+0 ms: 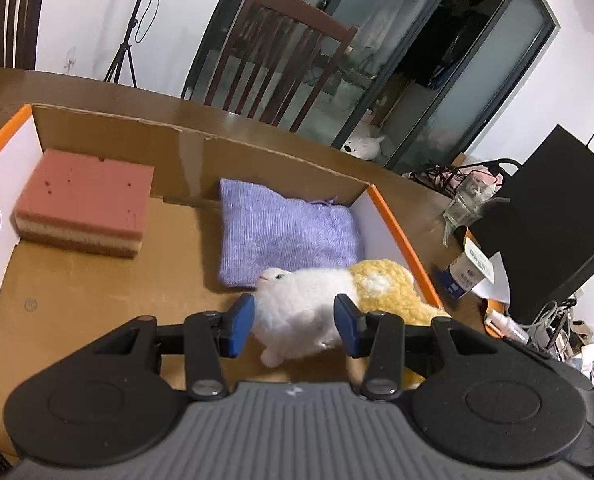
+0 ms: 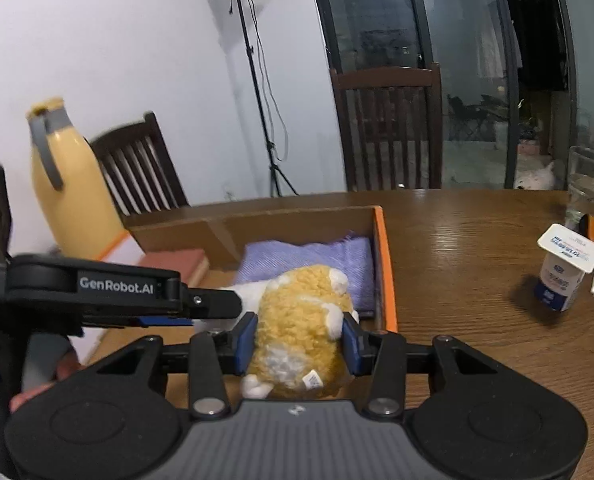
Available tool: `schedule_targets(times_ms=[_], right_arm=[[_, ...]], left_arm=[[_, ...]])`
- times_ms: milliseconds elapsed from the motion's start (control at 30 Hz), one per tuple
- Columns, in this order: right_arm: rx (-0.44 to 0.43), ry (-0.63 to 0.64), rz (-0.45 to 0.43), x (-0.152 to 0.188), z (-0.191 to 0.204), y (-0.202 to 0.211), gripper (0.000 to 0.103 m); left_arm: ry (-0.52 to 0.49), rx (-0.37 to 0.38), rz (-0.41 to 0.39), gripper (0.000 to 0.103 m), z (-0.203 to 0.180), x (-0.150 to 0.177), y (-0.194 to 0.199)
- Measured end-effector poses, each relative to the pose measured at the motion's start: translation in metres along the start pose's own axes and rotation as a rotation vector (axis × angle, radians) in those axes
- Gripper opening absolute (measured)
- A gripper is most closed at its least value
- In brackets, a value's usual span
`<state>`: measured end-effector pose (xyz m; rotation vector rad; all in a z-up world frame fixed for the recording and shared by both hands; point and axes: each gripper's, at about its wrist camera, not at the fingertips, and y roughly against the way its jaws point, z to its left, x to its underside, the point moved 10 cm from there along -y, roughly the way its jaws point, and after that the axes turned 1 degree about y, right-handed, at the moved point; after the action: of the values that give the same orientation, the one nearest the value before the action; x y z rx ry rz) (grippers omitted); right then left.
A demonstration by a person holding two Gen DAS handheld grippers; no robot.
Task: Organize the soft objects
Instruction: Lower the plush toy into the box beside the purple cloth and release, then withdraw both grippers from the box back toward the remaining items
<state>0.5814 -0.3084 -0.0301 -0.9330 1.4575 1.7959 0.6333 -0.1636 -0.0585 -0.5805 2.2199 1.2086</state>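
Note:
An open cardboard box (image 1: 97,280) with orange edges holds a pink sponge (image 1: 83,202) at its far left and a folded purple cloth (image 1: 285,232) at its far right. My left gripper (image 1: 295,322) is shut on a white plush toy (image 1: 297,316) at the box's near right. My right gripper (image 2: 299,338) is shut on a yellow plush toy (image 2: 297,328) right beside it; the yellow toy also shows in the left wrist view (image 1: 389,288). The left gripper's arm (image 2: 117,288) crosses the right wrist view. The cloth (image 2: 309,260) and box (image 2: 385,280) show there too.
The box stands on a wooden table (image 2: 477,280). To its right are a small white carton (image 2: 565,268), a glass (image 1: 469,200), a black bag (image 1: 549,224) and cable clutter. A yellow bottle (image 2: 69,184) stands left. Wooden chairs (image 1: 281,64) are behind the table.

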Motion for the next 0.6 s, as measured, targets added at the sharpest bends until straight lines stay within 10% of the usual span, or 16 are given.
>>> schedule_targets(times_ms=[233, 600], right_arm=[[0.042, 0.027, 0.004, 0.000, 0.007, 0.005, 0.046], [-0.013, 0.045, -0.159, -0.039, 0.026, 0.131, 0.059]], left_arm=[[-0.045, -0.010, -0.012, 0.055, -0.004, 0.014, 0.034], [-0.288, -0.039, -0.207, 0.075, -0.038, 0.033, 0.180]])
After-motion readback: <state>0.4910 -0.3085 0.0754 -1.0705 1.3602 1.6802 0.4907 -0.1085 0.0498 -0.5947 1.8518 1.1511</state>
